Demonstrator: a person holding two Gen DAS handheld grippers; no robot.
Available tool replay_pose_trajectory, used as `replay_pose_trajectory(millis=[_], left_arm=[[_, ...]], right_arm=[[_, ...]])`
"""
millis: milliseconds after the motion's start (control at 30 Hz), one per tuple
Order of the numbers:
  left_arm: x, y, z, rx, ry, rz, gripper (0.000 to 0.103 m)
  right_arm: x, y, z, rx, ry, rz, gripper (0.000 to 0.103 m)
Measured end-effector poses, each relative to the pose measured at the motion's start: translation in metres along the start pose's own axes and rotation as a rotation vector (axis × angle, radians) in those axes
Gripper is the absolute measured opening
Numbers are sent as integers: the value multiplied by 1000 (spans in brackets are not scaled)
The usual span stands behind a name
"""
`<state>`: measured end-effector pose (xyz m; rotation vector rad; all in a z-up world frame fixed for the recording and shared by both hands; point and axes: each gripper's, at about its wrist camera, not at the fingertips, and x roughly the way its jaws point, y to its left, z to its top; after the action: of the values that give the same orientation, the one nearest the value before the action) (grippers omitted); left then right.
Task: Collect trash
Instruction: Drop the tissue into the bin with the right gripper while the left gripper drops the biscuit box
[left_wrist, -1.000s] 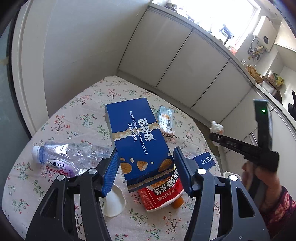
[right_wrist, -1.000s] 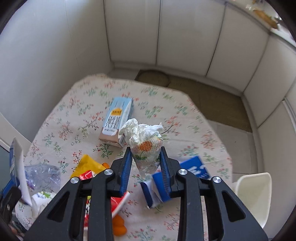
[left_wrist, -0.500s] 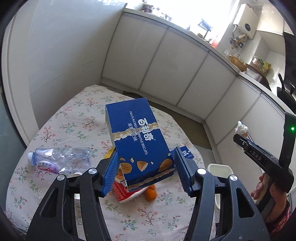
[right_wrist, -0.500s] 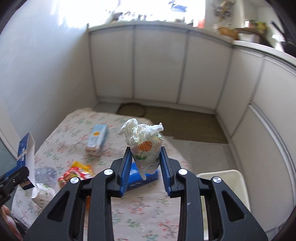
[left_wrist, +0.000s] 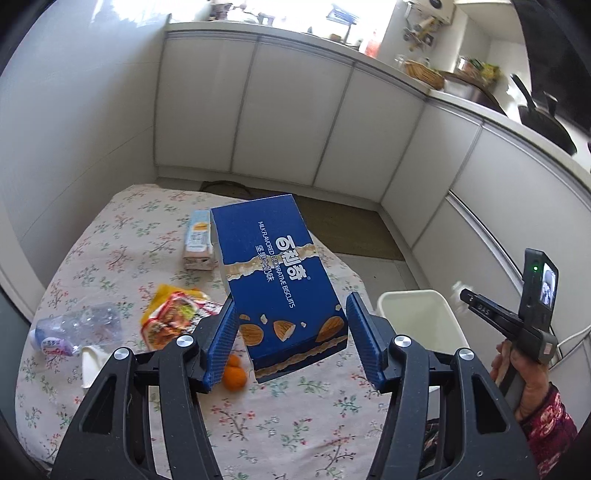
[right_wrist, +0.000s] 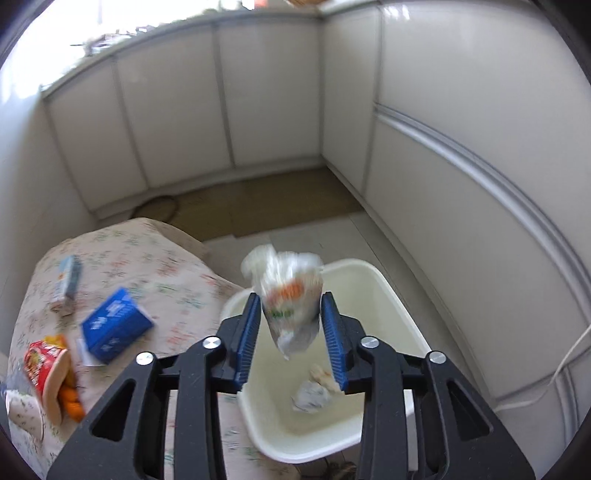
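Note:
My left gripper (left_wrist: 291, 332) is shut on a blue biscuit box (left_wrist: 277, 280), which tilts in the air above the floral table (left_wrist: 122, 229). In the right wrist view my right gripper (right_wrist: 291, 325) hangs over the white bin (right_wrist: 388, 280) on the floor beside the table. Its jaws are opening. A crumpled clear wrapper with orange print (right_wrist: 291, 295) sits blurred between the pads, with thin gaps on both sides. The left wrist view shows the right gripper (left_wrist: 465, 295) held by a hand in a patterned sleeve (left_wrist: 546, 424), beyond the bin (left_wrist: 417, 295).
On the table lie a crushed plastic bottle (left_wrist: 74, 328), a red and yellow snack bag (left_wrist: 173, 317), orange pieces (left_wrist: 234, 373), a pale carton (left_wrist: 199, 240) and a small blue box (right_wrist: 114, 325). Crumpled paper (right_wrist: 312, 395) lies in the bin. White cabinets ring the floor.
Both grippers swung right, away from the table's middle toward the bin. The right gripper now hangs over the bin and its jaws have widened around the wrapper. The left still grips the box.

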<state>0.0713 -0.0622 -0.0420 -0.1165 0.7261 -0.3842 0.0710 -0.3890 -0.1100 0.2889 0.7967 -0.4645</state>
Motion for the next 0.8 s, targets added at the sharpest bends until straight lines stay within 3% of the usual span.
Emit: replay_pose_trajectory(millis=[33, 233, 467, 800], left_arm=[[4, -9, 1, 18, 2, -6, 55], [22, -54, 11, 82, 13, -59, 55], [48, -113, 16, 139, 52, -158, 56], [90, -197, 7, 259, 132, -268, 56]], right_arm=[[1, -4, -1, 9, -2, -5, 44], [-11, -40, -4, 92, -68, -81, 86], [-29, -84, -11, 182, -99, -154, 91], [-41, -134, -36, 243, -73, -237, 91]])
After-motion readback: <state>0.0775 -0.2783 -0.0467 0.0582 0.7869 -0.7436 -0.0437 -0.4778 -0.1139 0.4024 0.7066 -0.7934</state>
